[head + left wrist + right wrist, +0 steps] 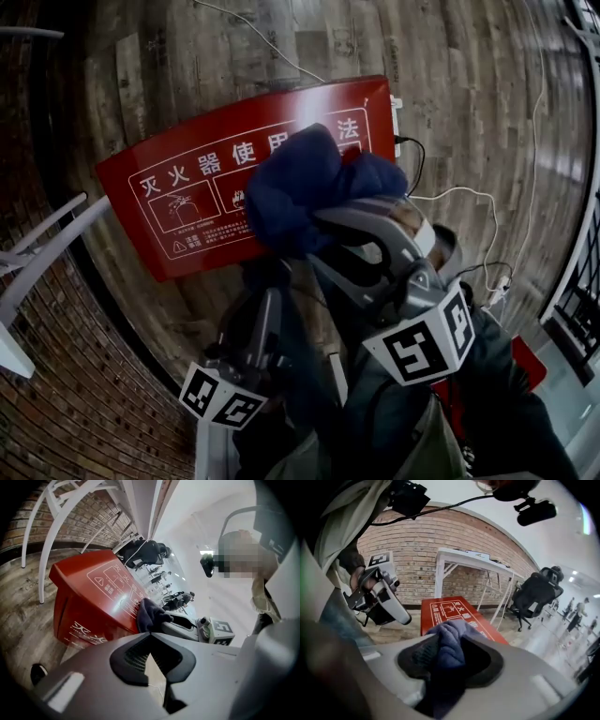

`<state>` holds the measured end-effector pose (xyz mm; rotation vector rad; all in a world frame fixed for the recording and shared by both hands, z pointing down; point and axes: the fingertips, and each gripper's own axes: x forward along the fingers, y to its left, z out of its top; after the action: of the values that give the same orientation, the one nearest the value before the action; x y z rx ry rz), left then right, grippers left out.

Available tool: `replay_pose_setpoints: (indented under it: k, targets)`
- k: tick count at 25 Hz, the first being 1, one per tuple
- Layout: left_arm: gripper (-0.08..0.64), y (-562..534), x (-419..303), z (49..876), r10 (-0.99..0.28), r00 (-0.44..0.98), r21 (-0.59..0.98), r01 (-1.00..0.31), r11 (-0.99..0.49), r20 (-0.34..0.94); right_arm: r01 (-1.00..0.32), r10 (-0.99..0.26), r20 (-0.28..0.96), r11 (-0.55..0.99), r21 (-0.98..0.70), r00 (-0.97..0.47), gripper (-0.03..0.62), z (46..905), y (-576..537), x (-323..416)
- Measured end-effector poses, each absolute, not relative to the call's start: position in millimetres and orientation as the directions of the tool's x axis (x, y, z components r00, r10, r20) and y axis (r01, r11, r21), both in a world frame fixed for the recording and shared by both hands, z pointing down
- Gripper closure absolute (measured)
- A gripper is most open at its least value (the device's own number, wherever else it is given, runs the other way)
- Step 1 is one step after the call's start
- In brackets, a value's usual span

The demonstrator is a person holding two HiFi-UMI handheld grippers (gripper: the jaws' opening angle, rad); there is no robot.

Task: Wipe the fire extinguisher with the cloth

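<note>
- While the right tongs [449, 657] clenched a bunched dark blue cloth [305, 183], the wad filled the gap between both pads and spilled out past the tips.
- The red fire extinguisher box [187, 211] stood on the wooden floor [450, 103]. It stretched from the left middle to the upper centre of the head view, and its sloped top face was printed with white characters and pictograms.
- Seen from the head view, the cloth overlapped the right part of that top face. The left gripper view put it at the box's upper edge, but whether it actually touched the panel could not be told.
- The left tongs [150, 639] were clenched on nothing, their pad tips meeting, with only bare floor showing through the narrow wedge behind them.
- In the head view the left tongs sat at lower centre, below the box and left of the right tongs, apart from the cloth.
- A white cable [450, 191] trailed across the floor to the right of the box.
- In the right gripper view a brick wall [417, 550] rose behind the box. A white worktop [464, 555] on slim legs stood before it, and a black office chair [536, 592] was at the right.
</note>
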<state>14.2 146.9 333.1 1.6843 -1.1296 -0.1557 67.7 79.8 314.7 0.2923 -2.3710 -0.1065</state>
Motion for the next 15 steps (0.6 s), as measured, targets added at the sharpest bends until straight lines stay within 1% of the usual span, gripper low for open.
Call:
replay_pose_setpoints:
  k: [2,3,5,7,8,9,10,11,13,14,15]
  targets:
    - [0.561,149.4,14.3,334.4,-0.734,0.543,0.802,-0.598,0.004,0.408,-0.204,-0.271,0.636,0.963,0.179,-0.722,0.383,307.5,72.3,70.2]
    - [0.561,150.9,14.5,335.4,-0.734,0.542,0.801,-0.598,0.007,0.410,-0.206,-0.286,0.641,0.958,0.198,-0.713,0.346,308.3,69.6,72.8]
    - [0.561,153.2,14.8,337.0,-0.733,0.540,0.800,-0.599,0.011,0.414,-0.178,-0.284,0.690,0.958,0.224,-0.665,0.327,322.4,68.0,77.3]
    - [0.561,154.7,15.2,337.0,-0.735,0.537,0.800,-0.600,0.012,0.414,-0.117,-0.240,0.731,0.969,0.216,-0.639,0.327,338.5,71.3,71.2]
    - [0.561,155.3,15.5,336.6,-0.736,0.536,0.801,-0.599,0.012,0.413,-0.093,-0.220,0.734,0.973,0.210,-0.643,0.328,341.6,73.4,64.4]
    - [0.561,155.6,15.6,336.4,-0.738,0.535,0.801,-0.599,0.012,0.411,-0.076,-0.205,0.734,0.976,0.206,-0.648,0.349,342.8,75.9,56.6]
    - [0.561,156.1,15.1,336.9,-0.740,0.532,0.799,-0.601,0.013,0.412,-0.060,-0.196,0.735,0.976,0.207,-0.649,0.438,343.7,79.5,48.1]
    - [0.561,157.1,13.9,337.8,-0.741,0.527,0.797,-0.604,0.017,0.415,-0.036,-0.191,0.735,0.975,0.221,-0.651,0.486,344.3,83.9,38.7]
    - [0.561,160.5,11.0,340.1,-0.744,0.515,0.793,-0.608,0.033,0.426,0.024,-0.196,0.721,0.959,0.283,-0.664,0.497,344.1,89.2,19.6]
    - [0.561,162.2,10.2,340.5,-0.746,0.510,0.793,-0.607,0.041,0.429,0.031,-0.207,0.712,0.952,0.306,-0.671,0.497,343.3,86.2,13.5]
    - [0.561,163.4,9.9,339.9,-0.748,0.507,0.794,-0.606,0.046,0.430,0.007,-0.225,0.705,0.951,0.310,-0.673,0.497,342.3,77.7,11.9]
